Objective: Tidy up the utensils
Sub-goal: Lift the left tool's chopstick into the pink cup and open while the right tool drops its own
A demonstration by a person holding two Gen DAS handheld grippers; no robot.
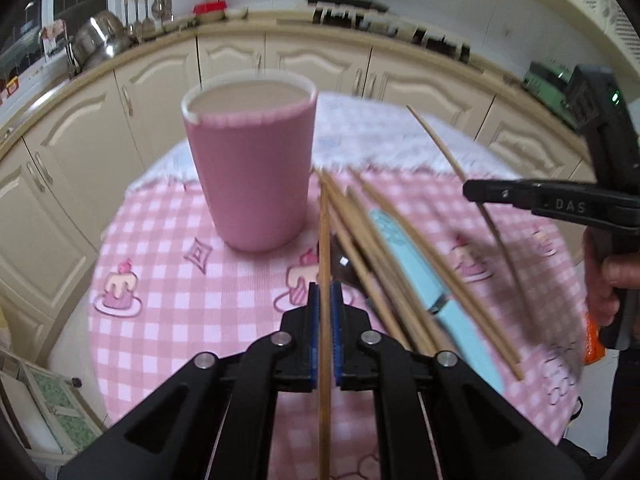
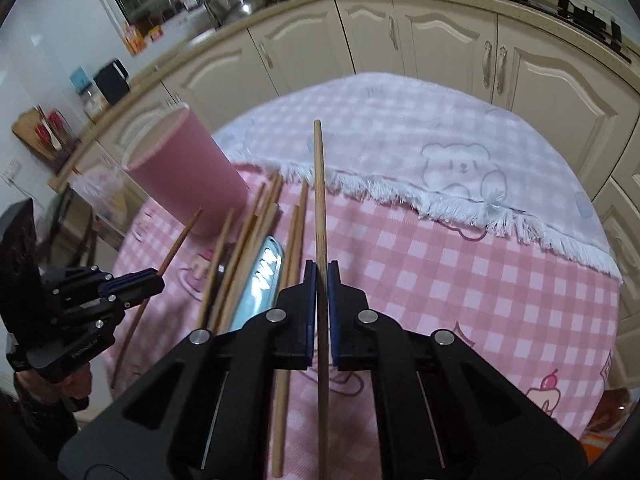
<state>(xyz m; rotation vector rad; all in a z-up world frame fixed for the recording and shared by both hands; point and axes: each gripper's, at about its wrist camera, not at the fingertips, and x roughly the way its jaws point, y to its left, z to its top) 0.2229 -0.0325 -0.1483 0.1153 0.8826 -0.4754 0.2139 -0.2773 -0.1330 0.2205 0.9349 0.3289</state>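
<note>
A pink cup (image 1: 252,168) stands upright on the pink checked tablecloth (image 1: 160,288); it also shows in the right wrist view (image 2: 188,176). My left gripper (image 1: 325,300) is shut on a wooden chopstick (image 1: 324,240), just in front of the cup. My right gripper (image 2: 320,276) is shut on another wooden chopstick (image 2: 320,200), held above the table. Several loose chopsticks (image 2: 248,248) lie in a pile right of the cup, over a light blue utensil (image 1: 416,264). The right gripper also shows in the left wrist view (image 1: 480,194), the left one in the right wrist view (image 2: 156,282).
A white fringed cloth (image 2: 400,152) covers the far half of the round table. Cream kitchen cabinets (image 2: 440,40) run behind, with a steel pot (image 1: 100,36) and hanging utensils (image 1: 148,4) on the counter.
</note>
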